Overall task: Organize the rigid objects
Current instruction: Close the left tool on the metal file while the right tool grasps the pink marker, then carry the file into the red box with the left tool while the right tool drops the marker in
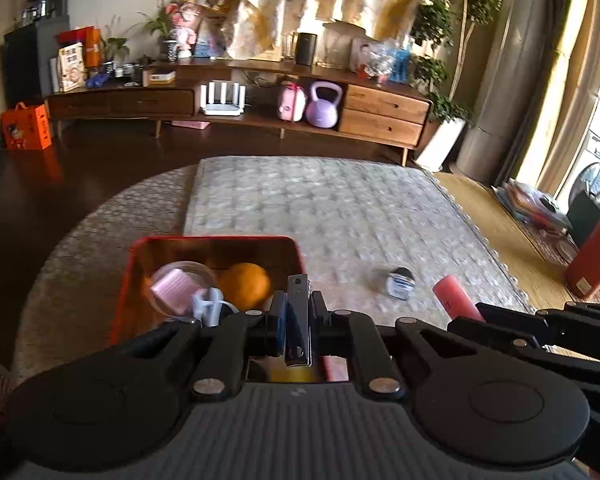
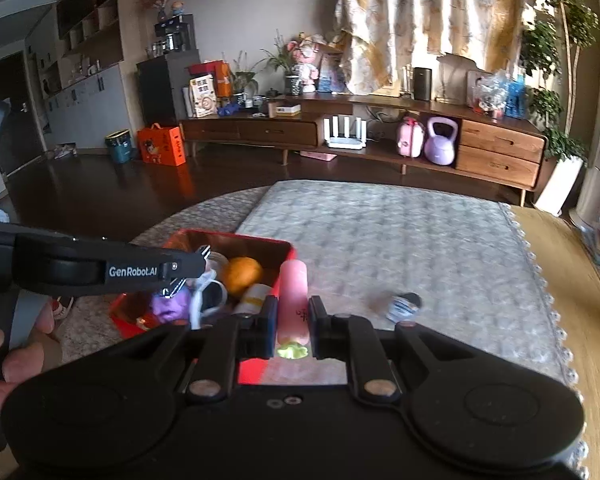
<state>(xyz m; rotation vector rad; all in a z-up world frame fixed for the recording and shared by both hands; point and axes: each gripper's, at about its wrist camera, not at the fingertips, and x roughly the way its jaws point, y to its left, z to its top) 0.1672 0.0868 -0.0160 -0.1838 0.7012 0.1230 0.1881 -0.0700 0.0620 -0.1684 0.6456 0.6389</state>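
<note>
My left gripper (image 1: 298, 305) is shut on a shiny metal nail clipper (image 1: 298, 320) that stands up between its pads, above the near edge of a red box (image 1: 212, 237). In the box lie an orange (image 1: 244, 285), a clear cup with a pink item (image 1: 176, 286) and a white clip (image 1: 206, 304). My right gripper (image 2: 294, 309) is shut on a pink tube (image 2: 294, 292) with a green end, just right of the red box (image 2: 236, 236). In the right wrist view the left gripper (image 2: 202, 261) reaches in over the box. A small dark-capped jar (image 2: 404, 304) lies on the mat.
The box also holds a purple toy (image 2: 170, 306) and a white-and-yellow tube (image 2: 254, 296). A pale quilted mat (image 1: 332, 208) covers the round table. A hand (image 2: 4, 356) grips the left handle. A wooden sideboard (image 1: 380, 112) stands beyond the table.
</note>
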